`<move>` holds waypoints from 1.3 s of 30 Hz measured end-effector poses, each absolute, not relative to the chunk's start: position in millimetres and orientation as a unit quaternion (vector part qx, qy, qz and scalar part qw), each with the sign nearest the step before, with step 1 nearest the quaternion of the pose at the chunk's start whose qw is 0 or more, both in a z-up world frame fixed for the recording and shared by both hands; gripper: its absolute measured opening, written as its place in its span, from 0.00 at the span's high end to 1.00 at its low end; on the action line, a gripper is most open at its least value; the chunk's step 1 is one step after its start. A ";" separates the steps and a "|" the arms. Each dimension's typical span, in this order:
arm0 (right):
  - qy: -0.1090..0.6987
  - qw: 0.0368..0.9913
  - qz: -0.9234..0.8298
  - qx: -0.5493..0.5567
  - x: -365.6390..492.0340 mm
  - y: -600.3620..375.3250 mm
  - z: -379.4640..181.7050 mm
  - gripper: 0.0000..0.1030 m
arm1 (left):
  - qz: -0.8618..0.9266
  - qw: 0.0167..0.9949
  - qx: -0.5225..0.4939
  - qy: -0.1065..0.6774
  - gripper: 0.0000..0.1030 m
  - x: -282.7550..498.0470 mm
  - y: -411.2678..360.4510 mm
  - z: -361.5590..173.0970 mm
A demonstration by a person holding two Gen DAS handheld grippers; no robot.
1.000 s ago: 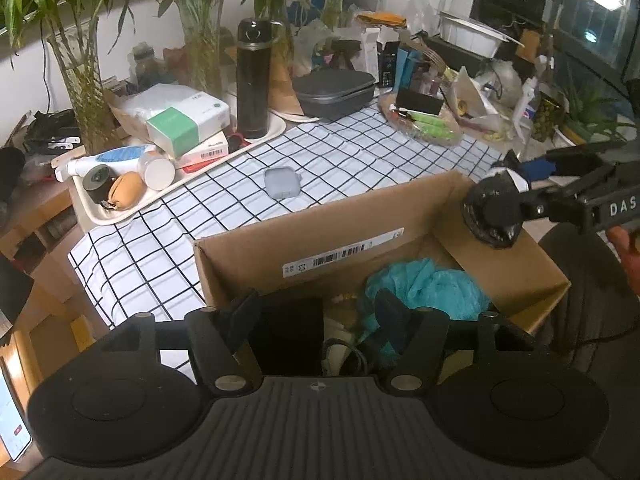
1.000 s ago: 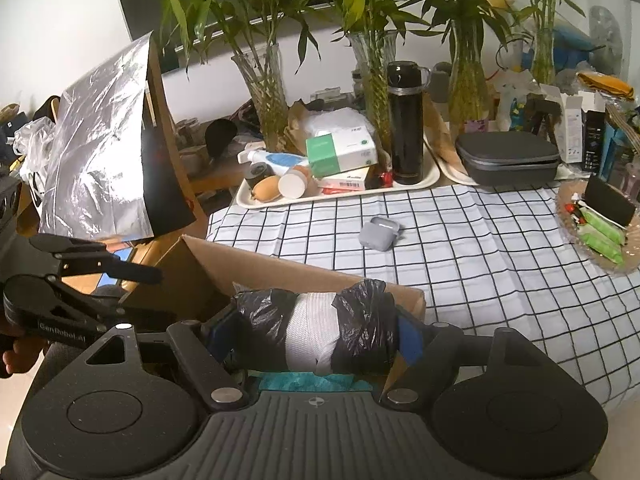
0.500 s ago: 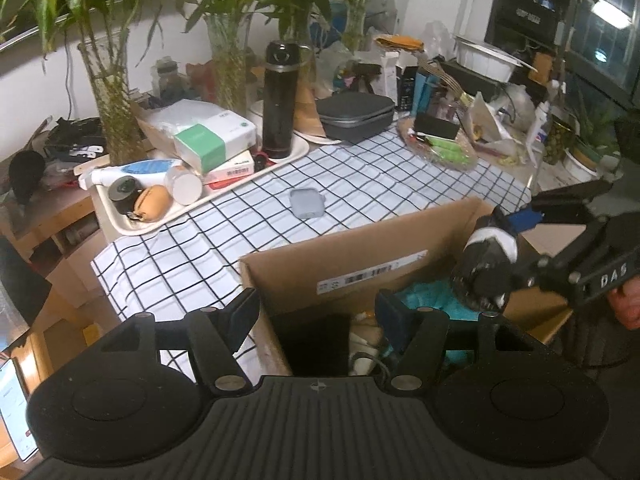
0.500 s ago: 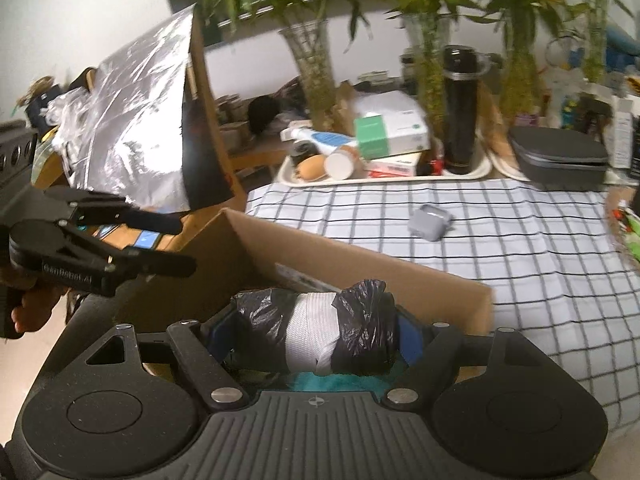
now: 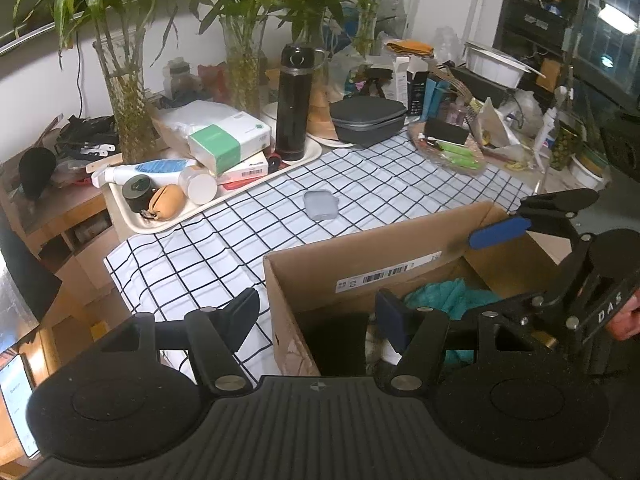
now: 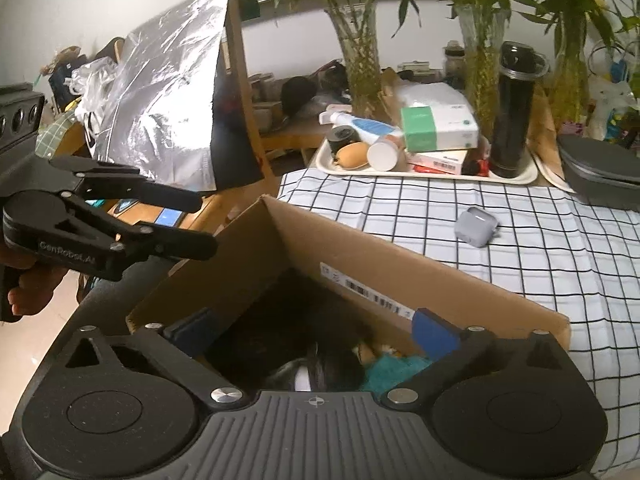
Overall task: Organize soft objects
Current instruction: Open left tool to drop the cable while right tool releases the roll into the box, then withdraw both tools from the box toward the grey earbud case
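Note:
An open cardboard box (image 5: 360, 256) (image 6: 400, 280) stands at the near edge of the checked table. Inside it lie a teal cloth (image 5: 448, 296) (image 6: 396, 372) and a black-and-white plastic-wrapped bundle (image 6: 316, 372), low and partly hidden by the gripper body. My right gripper (image 6: 314, 332) (image 5: 472, 276) hangs over the box with its jaws opening; the bundle lies loose below them, not touching the pads. My left gripper (image 5: 316, 316) (image 6: 208, 224) is open and empty, straddling the box's left wall.
A white tray (image 5: 132, 220) on the checked cloth (image 5: 400, 188) carries a black flask (image 5: 294, 104), a tissue box and small bottles. A grey earbud case (image 5: 320, 205) lies beyond the box. Bamboo vases line the back; a foil bag (image 6: 172, 112) stands left.
The right gripper's jaws have spread wide and the black-and-white bundle has left them and dropped into the box. The right gripper has moved further over the box.

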State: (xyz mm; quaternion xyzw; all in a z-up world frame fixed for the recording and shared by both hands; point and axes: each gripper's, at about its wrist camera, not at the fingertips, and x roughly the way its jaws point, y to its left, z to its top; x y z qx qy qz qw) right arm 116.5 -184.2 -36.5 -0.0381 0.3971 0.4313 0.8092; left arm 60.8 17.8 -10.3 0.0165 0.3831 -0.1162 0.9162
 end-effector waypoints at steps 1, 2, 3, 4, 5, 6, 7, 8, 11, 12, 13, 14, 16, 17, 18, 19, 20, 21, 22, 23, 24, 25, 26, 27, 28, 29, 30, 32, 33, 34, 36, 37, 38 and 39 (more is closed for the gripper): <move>0.398 0.810 0.428 -0.037 117.7 -186.0 -36.9 0.00 | -0.117 0.916 0.018 0.383 0.39 61.3 17.0 -10.4; 0.398 0.813 0.424 -0.038 118.5 -188.5 -36.6 0.00 | -0.117 0.916 0.019 0.382 0.39 61.8 16.6 -10.3; 0.397 0.815 0.420 -0.039 118.5 -191.0 -36.3 0.00 | -0.116 0.917 0.019 0.382 0.39 62.6 16.3 -10.3; 0.396 0.818 0.416 -0.040 118.9 -193.7 -35.9 0.00 | -0.116 0.917 0.018 0.381 0.39 63.1 16.0 -10.2; 0.396 0.820 0.412 -0.040 118.8 -196.0 -35.7 0.00 | -0.118 0.917 0.017 0.380 0.39 63.8 15.8 -9.7; 0.396 0.822 0.407 -0.040 119.2 -199.1 -35.6 0.00 | -0.119 0.917 0.016 0.379 0.39 64.4 15.3 -9.2; 0.396 0.825 0.402 -0.039 119.4 -202.7 -35.3 0.00 | -0.120 0.918 0.017 0.378 0.39 65.0 14.7 -8.7; 0.395 0.827 0.398 -0.038 120.0 -205.5 -35.0 0.00 | -0.120 0.918 0.018 0.378 0.39 65.6 14.2 -8.4; 0.395 0.834 0.383 -0.037 122.2 -215.6 -34.1 0.00 | -0.122 0.918 0.018 0.376 0.39 67.8 11.9 -7.1; 0.395 0.837 0.378 -0.035 122.9 -219.1 -33.9 0.00 | -0.123 0.918 0.019 0.376 0.39 68.5 11.1 -7.0; 0.395 0.839 0.373 -0.034 123.9 -223.0 -33.5 0.00 | -0.124 0.918 0.020 0.376 0.39 69.3 10.1 -7.1; 0.394 0.841 0.369 -0.033 124.5 -226.0 -33.5 0.00 | -0.124 0.918 0.020 0.376 0.39 69.6 9.5 -7.5; 0.393 0.847 0.357 -0.032 126.4 -233.6 -33.0 0.00 | -0.126 0.918 0.021 0.376 0.39 70.8 7.6 -8.1; 0.392 0.849 0.352 -0.031 127.3 -236.6 -32.9 0.00 | -0.128 0.917 0.022 0.376 0.39 71.4 6.8 -8.4; 0.392 0.851 0.348 -0.030 128.5 -240.1 -32.9 0.00 | -0.130 0.917 0.022 0.376 0.39 71.8 6.0 -8.5; 0.392 0.853 0.343 -0.028 129.8 -243.8 -32.8 0.00 | -0.132 0.917 0.023 0.376 0.39 72.2 5.1 -8.4; 0.392 0.855 0.340 -0.027 131.0 -246.0 -32.7 0.00 | -0.133 0.916 0.024 0.376 0.39 72.6 4.9 -8.7; 0.392 0.856 0.336 -0.025 132.3 -248.9 -33.0 0.00 | -0.134 0.916 0.024 0.376 0.39 72.8 4.3 -8.9; 0.392 0.857 0.333 -0.023 133.3 -251.4 -33.2 0.00 | -0.136 0.916 0.025 0.376 0.39 73.2 3.6 -9.0; 0.392 0.858 0.331 -0.023 133.9 -253.3 -33.4 0.00 | -0.137 0.916 0.024 0.376 0.39 73.6 3.0 -9.2; 0.392 0.859 0.329 -0.023 134.4 -255.0 -33.9 0.00 | -0.139 0.916 0.024 0.376 0.39 73.9 2.6 -9.3; 0.392 0.860 0.327 -0.023 134.6 -256.3 -34.1 0.00 | -0.140 0.916 0.024 0.376 0.39 74.4 2.6 -9.5; 0.391 0.861 0.325 -0.022 135.4 -257.6 -34.6 0.00 | -0.142 0.916 0.025 0.375 0.39 74.6 2.4 -9.5; 0.392 0.861 0.324 -0.021 135.9 -258.4 -34.9 0.00 | -0.144 0.916 0.025 0.375 0.39 75.0 2.3 -9.8; 0.391 0.862 0.323 -0.020 136.2 -259.3 -34.8 0.00 | -0.147 0.915 0.024 0.374 0.39 75.5 2.3 -10.2; 0.391 0.862 0.322 -0.019 137.0 -260.1 -35.2 0.00 | -0.150 0.915 0.022 0.374 0.39 76.3 2.6 -10.4; 0.391 0.863 0.321 -0.018 137.4 -260.3 -35.3 0.00 | -0.152 0.915 0.021 0.374 0.39 77.1 3.1 -10.8; 0.389 0.864 0.319 -0.016 138.9 -261.7 -35.4 0.00 | -0.153 0.914 0.018 0.375 0.39 79.1 4.8 -11.7; 0.389 0.865 0.318 -0.015 140.3 -262.5 -35.6 0.00 | -0.153 0.914 0.015 0.375 0.39 80.1 6.0 -12.1; 0.388 0.865 0.316 -0.015 141.6 -262.7 -35.8 0.00 | -0.152 0.914 0.013 0.375 0.39 81.1 7.1 -12.3; 0.386 0.868 0.313 -0.013 144.2 -263.9 -36.3 0.00 | -0.150 0.914 0.008 0.376 0.39 84.2 9.7 -13.5; 0.385 0.869 0.311 -0.012 144.8 -264.6 -36.7 0.00 | -0.150 0.914 0.007 0.377 0.39 85.8 10.8 -14.1; 0.384 0.870 0.309 -0.011 146.1 -265.2 -37.0 0.00 | -0.149 0.914 0.007 0.377 0.39 87.4 11.3 -14.4; 0.383 0.871 0.307 -0.010 147.7 -266.0 -37.4 0.00 | -0.149 0.914 0.007 0.377 0.39 89.5 12.4 -14.9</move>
